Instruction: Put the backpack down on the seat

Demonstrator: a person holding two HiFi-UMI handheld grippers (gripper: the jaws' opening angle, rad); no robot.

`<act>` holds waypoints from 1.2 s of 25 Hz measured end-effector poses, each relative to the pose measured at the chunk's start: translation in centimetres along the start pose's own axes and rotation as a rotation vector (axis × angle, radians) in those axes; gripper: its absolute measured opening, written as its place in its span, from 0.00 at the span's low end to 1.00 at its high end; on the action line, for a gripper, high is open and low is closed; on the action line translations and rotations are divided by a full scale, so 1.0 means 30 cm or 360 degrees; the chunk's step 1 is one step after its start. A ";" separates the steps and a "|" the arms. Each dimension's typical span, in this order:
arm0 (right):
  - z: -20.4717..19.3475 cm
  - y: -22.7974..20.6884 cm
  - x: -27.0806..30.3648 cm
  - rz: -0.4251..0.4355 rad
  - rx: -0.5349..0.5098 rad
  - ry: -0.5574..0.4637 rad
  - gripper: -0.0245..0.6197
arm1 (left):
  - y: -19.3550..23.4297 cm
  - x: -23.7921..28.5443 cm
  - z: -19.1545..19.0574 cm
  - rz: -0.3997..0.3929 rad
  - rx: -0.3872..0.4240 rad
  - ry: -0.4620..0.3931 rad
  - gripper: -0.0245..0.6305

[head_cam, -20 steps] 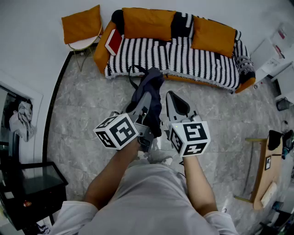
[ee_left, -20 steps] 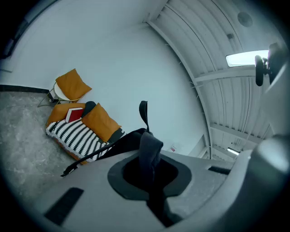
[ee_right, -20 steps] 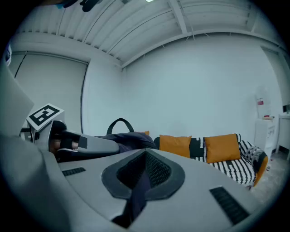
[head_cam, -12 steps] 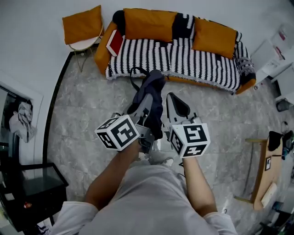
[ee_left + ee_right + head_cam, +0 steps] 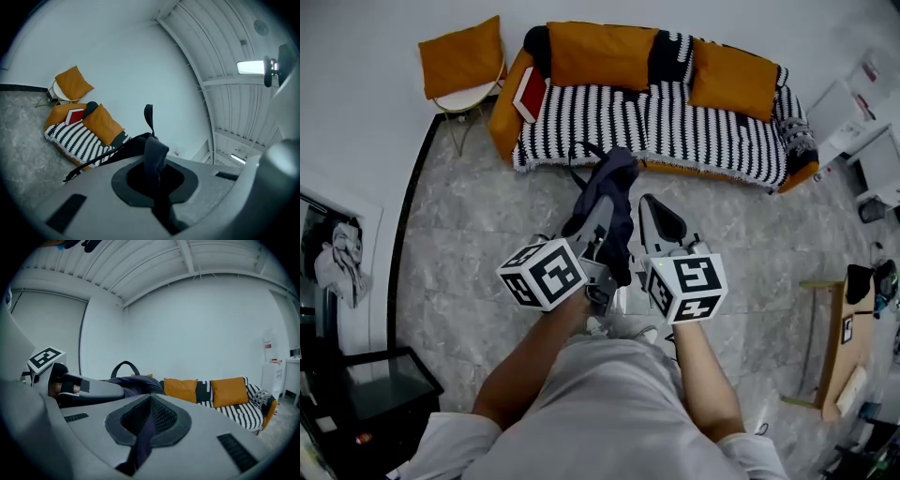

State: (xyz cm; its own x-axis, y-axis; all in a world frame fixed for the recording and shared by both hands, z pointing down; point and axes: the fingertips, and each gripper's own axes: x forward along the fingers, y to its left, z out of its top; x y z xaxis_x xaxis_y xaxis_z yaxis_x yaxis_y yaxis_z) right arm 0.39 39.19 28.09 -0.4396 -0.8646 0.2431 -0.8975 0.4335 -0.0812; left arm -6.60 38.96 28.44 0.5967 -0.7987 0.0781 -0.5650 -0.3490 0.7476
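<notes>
Left hand-held gripper [image 5: 154, 187] is clamped tight, jaws pinched onto a dark fold of the backpack [image 5: 614, 178]. The bag hangs from that grip in mid-air, above the grey marble floor [image 5: 487, 216] and not on the seat. It's a soft, slumped thing in dark navy-violet cloth, with a black loop handle [image 5: 124, 366] arching off its top and a thin black strap [image 5: 89, 161] trailing below.

Right hand-held gripper [image 5: 149, 401] sits just beside the bag with its jaws drawn together. A thin violet strip [image 5: 140, 441], the bag's own shade, runs down the slit between them, though I can't tell whether it belongs to the bag.

Ahead stands the sofa [image 5: 675, 112], striped black and white, with orange cushions [image 5: 600, 52] along its back and a red book [image 5: 530, 87] at its left end.
</notes>
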 end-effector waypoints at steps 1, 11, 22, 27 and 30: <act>0.002 0.003 0.013 -0.0002 -0.0003 0.0003 0.04 | 0.011 0.004 0.009 -0.0002 -0.0003 0.0002 0.05; 0.031 -0.015 0.138 -0.0022 0.0003 0.0015 0.04 | 0.092 0.069 0.094 -0.0005 -0.0016 0.0021 0.05; 0.012 -0.174 0.343 0.0053 0.0036 0.0052 0.04 | 0.182 0.299 0.143 0.0061 -0.0004 0.0022 0.05; 0.038 -0.326 0.467 0.0102 0.0047 0.0073 0.04 | 0.217 0.477 0.165 0.0121 -0.0011 0.0016 0.05; 0.059 -0.409 0.535 0.0133 0.0062 0.0088 0.04 | 0.229 0.573 0.174 0.0163 -0.0017 0.0015 0.05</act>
State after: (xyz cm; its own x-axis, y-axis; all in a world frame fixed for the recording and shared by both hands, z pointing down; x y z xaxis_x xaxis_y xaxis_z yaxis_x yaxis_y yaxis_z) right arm 4.28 19.53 31.28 -0.5113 -0.8100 0.2870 -0.8589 0.4924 -0.1405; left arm -3.21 20.26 31.48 0.5414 -0.8253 0.1605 -0.6171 -0.2603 0.7426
